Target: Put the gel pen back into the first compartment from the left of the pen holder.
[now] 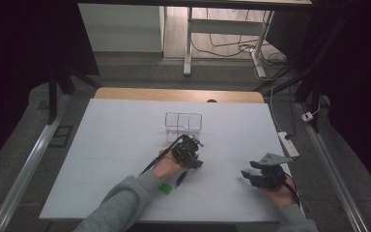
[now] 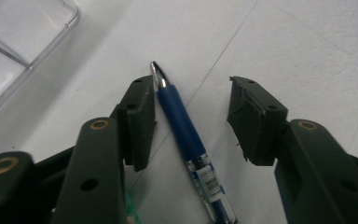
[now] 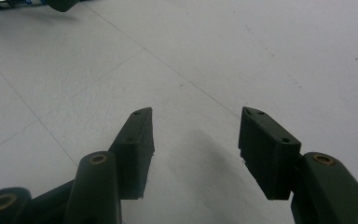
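Pen (image 2: 186, 135), rear cut off, between left tongs (image 2: 191, 109)

pen (image 2: 182, 122) between left gripper (image 2: 191, 116) fingers, container (image 1: 183, 126) apparently just beyond

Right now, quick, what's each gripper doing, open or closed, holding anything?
Left gripper: open, jaws either side of the blue pen lying on the table, not clamped.
Right gripper: open, holding nothing, over the white table.
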`<state>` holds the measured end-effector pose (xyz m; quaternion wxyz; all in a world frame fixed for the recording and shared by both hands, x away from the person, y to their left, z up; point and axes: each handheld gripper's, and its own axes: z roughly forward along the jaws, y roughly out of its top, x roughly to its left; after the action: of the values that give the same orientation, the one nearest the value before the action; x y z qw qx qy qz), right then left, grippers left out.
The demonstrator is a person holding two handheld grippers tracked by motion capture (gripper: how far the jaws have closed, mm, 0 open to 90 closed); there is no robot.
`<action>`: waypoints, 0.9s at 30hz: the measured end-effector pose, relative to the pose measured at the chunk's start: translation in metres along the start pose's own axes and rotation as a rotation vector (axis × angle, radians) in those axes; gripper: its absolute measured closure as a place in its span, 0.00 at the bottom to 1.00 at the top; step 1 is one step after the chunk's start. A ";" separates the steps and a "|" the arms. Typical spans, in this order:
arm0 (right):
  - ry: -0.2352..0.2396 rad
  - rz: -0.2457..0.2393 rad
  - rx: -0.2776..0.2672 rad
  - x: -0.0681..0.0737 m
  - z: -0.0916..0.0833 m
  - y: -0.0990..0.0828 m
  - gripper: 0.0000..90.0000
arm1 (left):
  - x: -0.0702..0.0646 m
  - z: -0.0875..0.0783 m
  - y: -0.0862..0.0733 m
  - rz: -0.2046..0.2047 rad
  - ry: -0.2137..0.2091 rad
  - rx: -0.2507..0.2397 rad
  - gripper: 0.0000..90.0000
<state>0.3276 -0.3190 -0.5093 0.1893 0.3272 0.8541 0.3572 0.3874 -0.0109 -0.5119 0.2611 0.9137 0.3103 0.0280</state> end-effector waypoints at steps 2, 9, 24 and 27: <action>0.002 0.001 -0.002 0.001 0.001 0.000 0.50 | 0.000 0.000 0.000 0.000 0.005 -0.001 0.59; -0.004 -0.002 0.001 0.001 0.001 0.000 0.50 | -0.003 0.002 0.003 0.008 0.063 0.014 0.71; -0.024 -0.015 0.010 0.002 0.000 0.001 0.50 | -0.014 0.002 0.002 0.017 0.098 0.007 0.86; -0.030 -0.015 0.011 0.001 -0.001 0.001 0.50 | -0.015 0.003 0.002 0.015 0.100 0.003 0.88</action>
<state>0.3268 -0.3178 -0.5081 0.2031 0.3273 0.8555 0.3460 0.3775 -0.0222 -0.5115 0.2437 0.9139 0.3159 0.0750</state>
